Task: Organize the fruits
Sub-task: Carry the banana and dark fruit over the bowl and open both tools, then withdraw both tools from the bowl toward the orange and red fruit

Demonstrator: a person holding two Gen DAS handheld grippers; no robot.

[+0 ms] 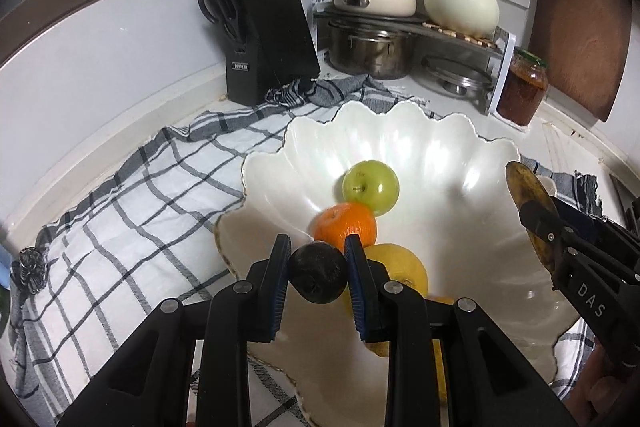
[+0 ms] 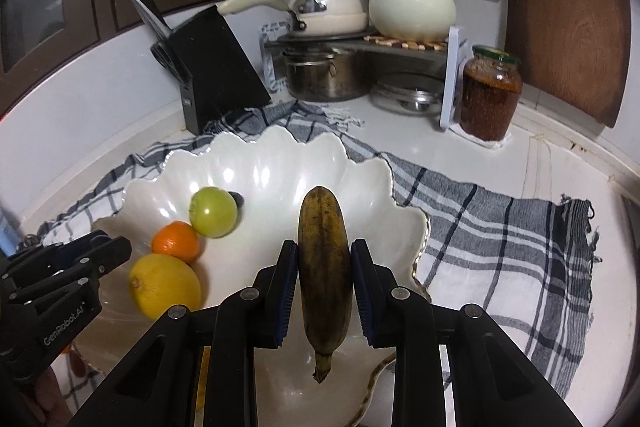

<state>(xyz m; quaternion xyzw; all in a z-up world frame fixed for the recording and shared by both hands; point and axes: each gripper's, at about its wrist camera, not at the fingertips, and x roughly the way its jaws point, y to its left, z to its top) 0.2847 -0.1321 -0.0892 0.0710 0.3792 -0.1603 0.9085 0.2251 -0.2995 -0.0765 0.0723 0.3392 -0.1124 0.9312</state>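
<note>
On my feeds the biggest thing is the checked cloth (image 1: 120,211) spread over the white counter, and sitting on it is the scalloped white bowl (image 1: 460,155) where the fruit is gathering. Behind it, against the wall, I see the black knife block (image 1: 268,39), a cream pot (image 1: 462,3) on a corner rack and a jar (image 1: 524,87) with a green lid beside the rack. Over the bowl's right side, my right gripper (image 2: 325,279) is pinching a browned banana (image 2: 324,267) lengthwise between its blue pads, stem end pointing back toward the camera. My left gripper (image 1: 318,275) hangs over the bowl's near rim, its pads pressed on a small dark round fruit (image 1: 318,277); I cannot tell what kind it is. Already lying in the bowl, in a touching row, are a lemon (image 2: 164,285) nearest me, an orange (image 2: 176,241) beyond it, and a green apple (image 2: 213,211) farthest in, with something small and dark just behind the apple in the right wrist view.
</note>
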